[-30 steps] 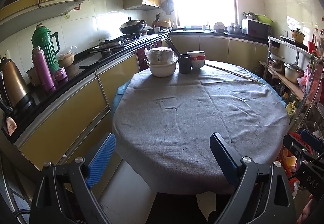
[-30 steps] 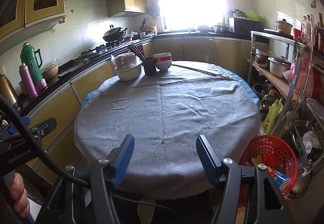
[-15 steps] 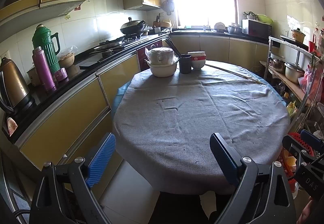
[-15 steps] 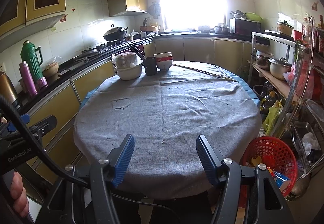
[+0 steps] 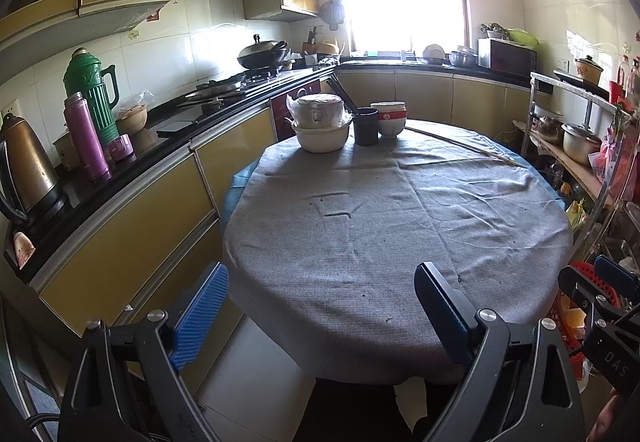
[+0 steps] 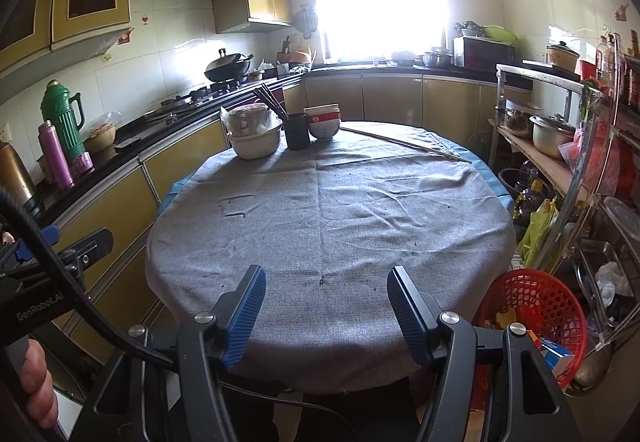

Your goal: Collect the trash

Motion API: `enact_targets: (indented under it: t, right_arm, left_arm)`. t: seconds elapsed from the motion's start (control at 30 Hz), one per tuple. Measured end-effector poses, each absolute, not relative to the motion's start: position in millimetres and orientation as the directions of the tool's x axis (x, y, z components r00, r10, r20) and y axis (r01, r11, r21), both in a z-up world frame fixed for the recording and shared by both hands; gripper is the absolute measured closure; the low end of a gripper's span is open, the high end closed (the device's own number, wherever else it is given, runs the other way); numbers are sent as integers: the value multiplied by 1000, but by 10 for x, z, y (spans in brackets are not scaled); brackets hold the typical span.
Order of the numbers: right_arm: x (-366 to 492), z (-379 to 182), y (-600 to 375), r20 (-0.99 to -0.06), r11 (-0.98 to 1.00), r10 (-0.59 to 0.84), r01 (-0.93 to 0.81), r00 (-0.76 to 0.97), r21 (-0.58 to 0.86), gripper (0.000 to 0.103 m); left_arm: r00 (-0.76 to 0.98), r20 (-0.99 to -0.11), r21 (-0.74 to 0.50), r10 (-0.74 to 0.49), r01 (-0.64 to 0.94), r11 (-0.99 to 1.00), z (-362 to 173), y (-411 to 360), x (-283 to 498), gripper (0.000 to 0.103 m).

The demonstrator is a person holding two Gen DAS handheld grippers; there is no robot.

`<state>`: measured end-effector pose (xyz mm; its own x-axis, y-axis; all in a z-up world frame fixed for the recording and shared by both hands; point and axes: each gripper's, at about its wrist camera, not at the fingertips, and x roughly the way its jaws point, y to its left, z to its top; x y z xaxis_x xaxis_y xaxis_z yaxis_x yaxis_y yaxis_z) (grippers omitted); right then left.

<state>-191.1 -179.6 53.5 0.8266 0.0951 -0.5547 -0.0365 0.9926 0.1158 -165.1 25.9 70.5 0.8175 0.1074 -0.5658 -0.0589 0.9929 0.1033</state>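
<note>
A round table with a grey cloth (image 5: 400,218) (image 6: 332,210) fills both views. My left gripper (image 5: 320,310) is open and empty over the table's near edge. My right gripper (image 6: 326,306) is open and empty over the near edge too. A red mesh trash basket (image 6: 536,306) holding wrappers and a small carton stands on the floor right of the table; its rim shows in the left wrist view (image 5: 580,270). No loose trash shows on the cloth, only small dark specks.
At the table's far side stand a white basin with a bagged container (image 5: 320,122), a dark cup with chopsticks (image 5: 366,124) and stacked bowls (image 5: 390,118). A long stick (image 6: 404,144) lies far right. Counter with flasks (image 5: 86,134) at left, metal shelf rack (image 6: 560,146) at right.
Both views have shifted only slightly; the table sits a little nearer. Both grippers stay open and empty.
</note>
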Motion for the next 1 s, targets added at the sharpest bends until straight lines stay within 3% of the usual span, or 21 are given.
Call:
enact_targets:
  t: [1.0]
  right_arm:
    - [-1900,515,-1751,-567,994,96,-44,818,104,36]
  left_arm:
    - [816,-567,99,108,-63,993,701,258,-1640,9]
